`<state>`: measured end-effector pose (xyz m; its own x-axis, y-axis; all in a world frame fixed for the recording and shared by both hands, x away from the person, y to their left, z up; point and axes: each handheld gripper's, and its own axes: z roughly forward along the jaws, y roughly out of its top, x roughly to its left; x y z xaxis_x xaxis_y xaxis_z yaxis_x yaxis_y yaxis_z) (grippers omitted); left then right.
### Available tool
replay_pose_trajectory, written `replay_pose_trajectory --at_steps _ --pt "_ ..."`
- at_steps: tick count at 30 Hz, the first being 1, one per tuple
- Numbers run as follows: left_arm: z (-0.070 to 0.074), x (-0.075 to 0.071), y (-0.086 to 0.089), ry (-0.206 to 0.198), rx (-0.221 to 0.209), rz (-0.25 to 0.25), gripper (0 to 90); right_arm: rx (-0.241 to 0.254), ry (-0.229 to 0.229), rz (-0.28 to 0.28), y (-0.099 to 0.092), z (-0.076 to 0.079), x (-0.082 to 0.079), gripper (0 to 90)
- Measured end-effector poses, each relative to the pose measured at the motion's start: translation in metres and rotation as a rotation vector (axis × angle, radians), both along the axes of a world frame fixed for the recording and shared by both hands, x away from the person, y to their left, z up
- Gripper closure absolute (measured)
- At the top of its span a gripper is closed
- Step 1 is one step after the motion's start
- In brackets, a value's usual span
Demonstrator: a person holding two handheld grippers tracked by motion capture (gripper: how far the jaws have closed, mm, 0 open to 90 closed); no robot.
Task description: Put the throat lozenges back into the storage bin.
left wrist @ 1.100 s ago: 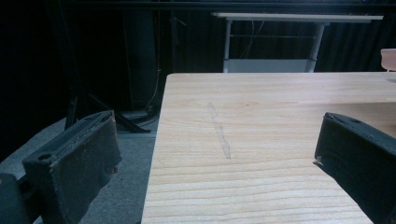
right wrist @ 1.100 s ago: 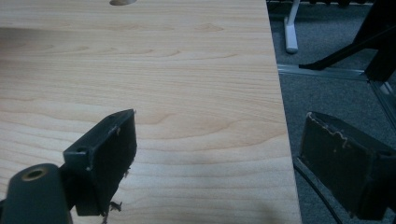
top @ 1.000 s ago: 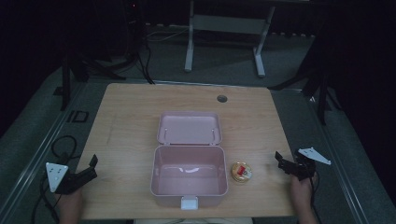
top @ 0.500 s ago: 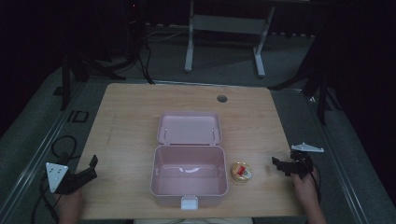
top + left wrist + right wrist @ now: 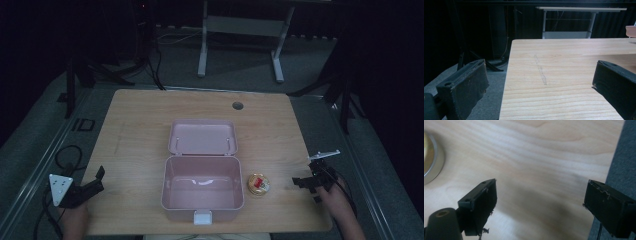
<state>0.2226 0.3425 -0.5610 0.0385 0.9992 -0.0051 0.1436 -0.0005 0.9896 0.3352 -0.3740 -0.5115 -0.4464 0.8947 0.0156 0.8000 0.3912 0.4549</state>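
Presently, catalogued view by view.

High view: a pink box [image 5: 202, 192] with its lid laid back sits at lower centre of the wooden surface [image 5: 135, 130], its inside bare. Just right of it, apart from its wall, lies a small round tin [image 5: 258, 184] with a red and yellow top. The right gripper [image 5: 303, 182] sits at lower right of the frame, pointing left toward the tin, a bare stretch of wood between them. The left gripper [image 5: 98, 179] rests at lower left, well apart from the box.

Left gripper view: fingers [image 5: 466, 87] spread wide over bare wood at the surface's edge, holding nothing; a corner of the pink box [image 5: 631, 31] shows at upper right.

Right gripper view: fingers [image 5: 482, 203] spread wide and empty; the tin's rim [image 5: 434, 167] shows at the left edge of the frame, outside the gap.

Step judged in hand: the right gripper's approach to the tin, probably for placing in the box. To do it well, the gap should be swung left until the tin is centred, the fingers lowered around its low side wall, then closed squarely, since a shallow round rim may slip.
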Motion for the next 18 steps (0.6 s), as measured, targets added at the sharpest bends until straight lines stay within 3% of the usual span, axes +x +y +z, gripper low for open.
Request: replay_pose_trajectory --at_steps 5,9,18 --pt "0.000 0.000 0.000 0.000 -0.002 0.000 0.4 -0.041 0.084 0.050 0.005 0.006 -0.004 10.9" --pt "0.000 0.000 0.000 0.000 -0.002 0.001 0.4 -0.084 0.171 0.123 0.012 0.010 -0.008 10.9" --pt "0.000 0.000 0.001 -0.002 -0.006 0.002 0.4 -0.185 0.295 0.247 0.020 0.016 -0.017 10.9"
